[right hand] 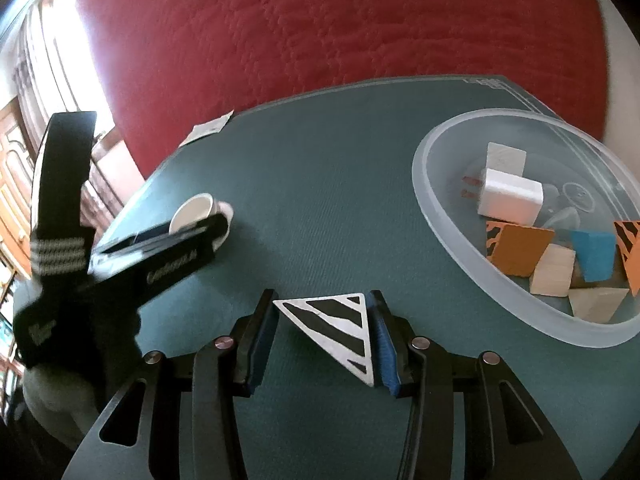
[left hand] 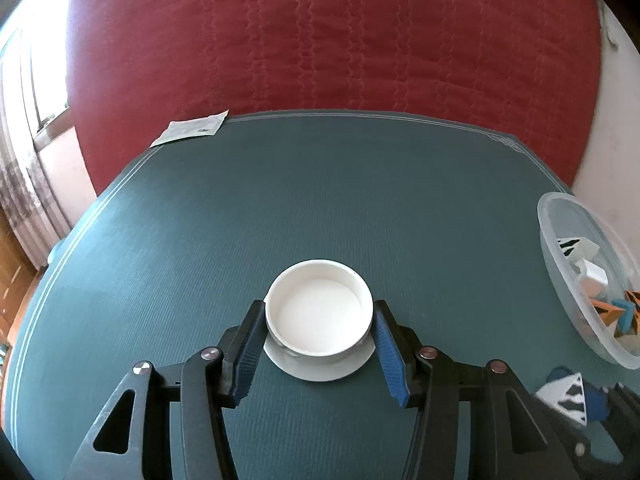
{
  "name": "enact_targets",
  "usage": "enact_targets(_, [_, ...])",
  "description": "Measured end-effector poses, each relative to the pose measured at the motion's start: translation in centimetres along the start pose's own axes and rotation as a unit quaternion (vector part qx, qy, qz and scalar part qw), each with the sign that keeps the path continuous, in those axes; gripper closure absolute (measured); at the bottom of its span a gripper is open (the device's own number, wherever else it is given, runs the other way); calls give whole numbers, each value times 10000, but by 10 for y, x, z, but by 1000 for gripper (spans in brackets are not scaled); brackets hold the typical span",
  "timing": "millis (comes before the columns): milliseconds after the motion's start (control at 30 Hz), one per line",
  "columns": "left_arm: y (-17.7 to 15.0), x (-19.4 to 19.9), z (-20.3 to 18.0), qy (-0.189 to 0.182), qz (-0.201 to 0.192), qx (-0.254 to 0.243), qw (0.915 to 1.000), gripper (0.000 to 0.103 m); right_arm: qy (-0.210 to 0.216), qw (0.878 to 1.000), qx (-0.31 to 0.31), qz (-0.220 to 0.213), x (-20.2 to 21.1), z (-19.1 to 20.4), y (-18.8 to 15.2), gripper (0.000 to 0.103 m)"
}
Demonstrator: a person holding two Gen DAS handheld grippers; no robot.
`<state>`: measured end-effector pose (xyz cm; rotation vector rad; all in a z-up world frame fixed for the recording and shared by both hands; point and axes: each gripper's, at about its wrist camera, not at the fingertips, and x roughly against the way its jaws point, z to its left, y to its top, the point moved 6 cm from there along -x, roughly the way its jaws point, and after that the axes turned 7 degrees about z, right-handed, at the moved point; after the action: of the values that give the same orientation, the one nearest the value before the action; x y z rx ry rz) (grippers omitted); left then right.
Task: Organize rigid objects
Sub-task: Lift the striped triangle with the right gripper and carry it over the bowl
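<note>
My left gripper (left hand: pixel 319 344) is shut on a white cup (left hand: pixel 319 312) that sits on a white saucer (left hand: pixel 320 370) on the green mat. The cup also shows in the right wrist view (right hand: pixel 192 211), partly behind the left gripper's black body. My right gripper (right hand: pixel 320 334) is shut on a zebra-striped triangular block (right hand: pixel 338 326), held just above the mat. The same block shows at the lower right of the left wrist view (left hand: pixel 566 398).
A clear plastic bowl (right hand: pixel 432 200) at the right holds several blocks in white, orange, blue and wood tones, and a white plug. It also shows in the left wrist view (left hand: pixel 560 280). A paper slip (left hand: pixel 192 128) lies at the mat's far left corner. A red quilted surface lies beyond.
</note>
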<state>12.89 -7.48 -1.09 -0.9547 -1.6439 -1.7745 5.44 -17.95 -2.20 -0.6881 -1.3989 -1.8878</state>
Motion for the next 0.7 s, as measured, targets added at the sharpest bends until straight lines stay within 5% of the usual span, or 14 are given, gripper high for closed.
enact_targets(467, [-17, 16, 4, 160, -118, 60, 9998, 48, 69, 9983, -205, -540, 36, -10, 25, 59])
enact_targets(700, [-21, 19, 3, 153, -116, 24, 9998, 48, 115, 9989, -142, -431, 36, -11, 17, 59])
